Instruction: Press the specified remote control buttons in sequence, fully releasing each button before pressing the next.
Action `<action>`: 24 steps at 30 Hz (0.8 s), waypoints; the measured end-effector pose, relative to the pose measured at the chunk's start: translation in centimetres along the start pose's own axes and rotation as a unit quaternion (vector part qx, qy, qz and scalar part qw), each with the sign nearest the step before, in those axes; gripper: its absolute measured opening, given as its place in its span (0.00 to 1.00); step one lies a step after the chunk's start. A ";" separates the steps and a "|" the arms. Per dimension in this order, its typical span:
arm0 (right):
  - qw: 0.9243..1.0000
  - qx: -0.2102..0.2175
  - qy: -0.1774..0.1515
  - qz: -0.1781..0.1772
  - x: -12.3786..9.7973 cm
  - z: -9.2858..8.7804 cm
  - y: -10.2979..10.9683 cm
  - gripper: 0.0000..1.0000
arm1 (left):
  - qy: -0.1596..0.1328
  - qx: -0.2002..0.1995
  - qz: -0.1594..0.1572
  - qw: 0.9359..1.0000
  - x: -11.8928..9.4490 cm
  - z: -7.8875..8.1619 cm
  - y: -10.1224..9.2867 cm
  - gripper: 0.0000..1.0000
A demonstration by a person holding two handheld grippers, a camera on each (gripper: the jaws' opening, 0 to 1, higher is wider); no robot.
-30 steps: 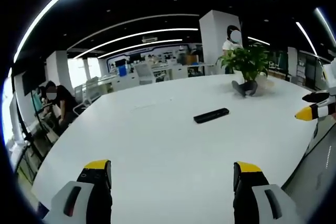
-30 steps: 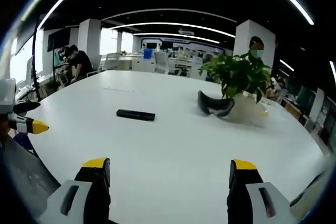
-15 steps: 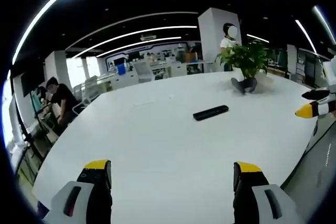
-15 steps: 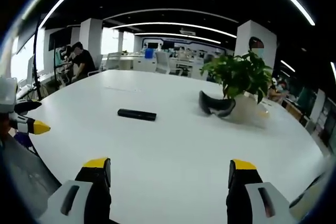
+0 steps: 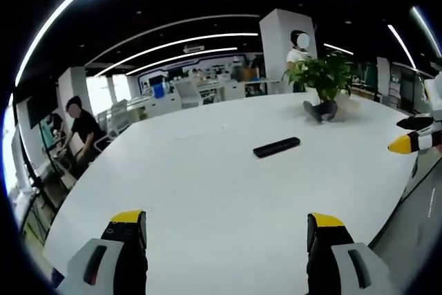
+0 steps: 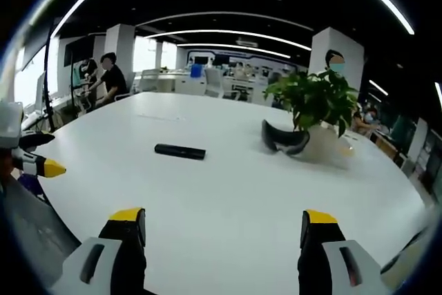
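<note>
1. A black remote control [image 5: 277, 147] is seen lying flat on a wide white table [image 5: 207, 191], well ahead of the left gripper [image 5: 226, 233] and slightly to the right of its line of sight.
2. From the right gripper [image 6: 222, 231], the same remote control [image 6: 179, 150] is placed well ahead and to the left, with bare tabletop [image 6: 228, 191] between it and the yellow-tipped jaws.
3. Both grippers are held released: the jaws of each are spread wide apart, and nothing is gripped between them.
4. The right gripper's yellow tip [image 5: 407, 144] is caught at the right edge of the left gripper view, and the left gripper's tip [image 6: 43, 166] at the left edge of the right gripper view; each is held short of the table's near edge and well apart from the remote.
5. A potted plant [image 6: 314, 112] and a dark curved object [image 6: 283, 139] just beside it are found further off, to the right of the remote.
6. No button is judged to be pressed at this moment, as no jaw touches the remote; whether any press has been completed cannot be told.
7. The approach to the remote and the button sequence are judged to be left, as far as is shown.
</note>
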State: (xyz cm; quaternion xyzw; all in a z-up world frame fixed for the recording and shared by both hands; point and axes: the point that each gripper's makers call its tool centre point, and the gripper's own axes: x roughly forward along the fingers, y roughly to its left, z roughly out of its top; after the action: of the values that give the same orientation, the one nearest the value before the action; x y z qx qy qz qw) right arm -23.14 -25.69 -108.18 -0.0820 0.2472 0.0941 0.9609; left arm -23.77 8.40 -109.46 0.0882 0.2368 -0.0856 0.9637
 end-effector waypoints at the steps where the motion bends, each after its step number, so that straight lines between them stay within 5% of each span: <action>1: 1.000 0.000 0.000 0.000 0.0 0.0 0.0 0.93 | -0.001 -0.001 0.000 1.000 0.0 0.0 0.0 1.00; 19: 1.000 0.000 -0.001 0.004 -0.1 0.1 0.2 0.92 | -0.006 0.026 -0.011 1.000 0.1 0.6 -0.7 1.00; 24: 1.000 -0.003 -0.002 0.008 -0.1 0.1 0.4 0.92 | -0.003 0.031 -0.016 0.999 0.2 0.8 -0.5 0.93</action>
State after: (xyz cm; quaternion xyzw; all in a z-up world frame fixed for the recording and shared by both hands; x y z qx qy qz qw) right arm -23.20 -25.32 -108.07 -0.0826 0.2456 0.1027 0.9604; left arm -23.34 7.68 -108.91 0.1138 0.2321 -0.1084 0.9599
